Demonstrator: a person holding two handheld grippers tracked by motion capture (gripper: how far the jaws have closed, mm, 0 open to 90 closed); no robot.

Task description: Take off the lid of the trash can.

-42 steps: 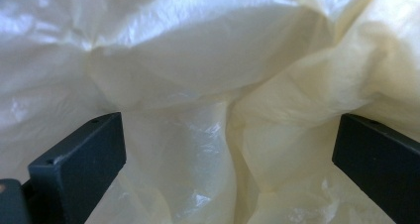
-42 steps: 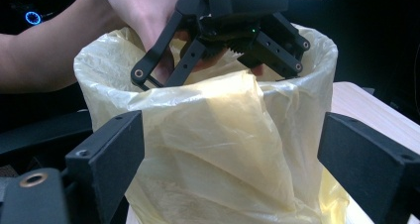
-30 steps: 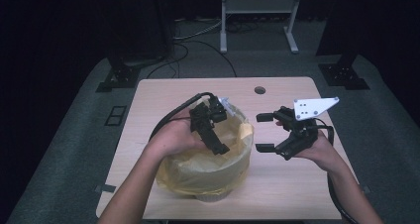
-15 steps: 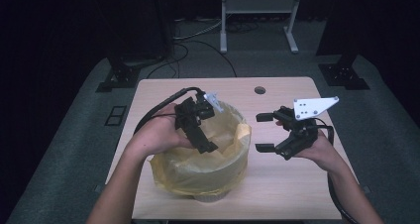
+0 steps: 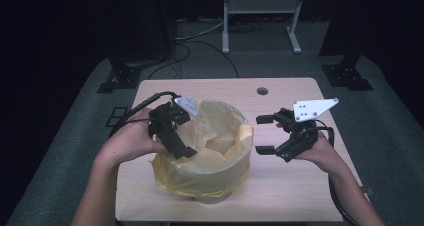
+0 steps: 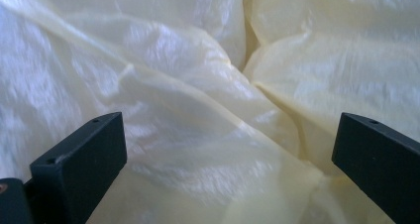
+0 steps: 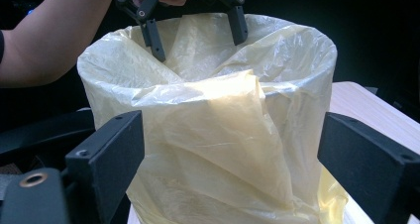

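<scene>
A thin yellow plastic bag (image 5: 215,146) lines a round bin (image 5: 209,199) in the middle of the wooden table (image 5: 285,191), its top folded over the rim. My left gripper (image 5: 184,136) hangs over the bag's left rim, pointing down into the opening, jaws open. In the left gripper view the crumpled bag film (image 6: 198,100) lies beyond the left gripper (image 6: 230,137), nothing pressed between the pads. My right gripper (image 5: 261,134) sits open to the right of the bag, apart from it. The right gripper (image 7: 228,154) frames the bag (image 7: 218,110), with the left gripper (image 7: 195,33) above the far rim.
A round cable hole (image 5: 262,91) lies in the table's far edge. Black stand feet (image 5: 120,78) and a white metal frame (image 5: 260,16) stand on the dark floor behind. Cables trail from both grippers.
My left gripper has moved left, from over the middle of the bag's opening to its left rim. The right gripper has kept still.
</scene>
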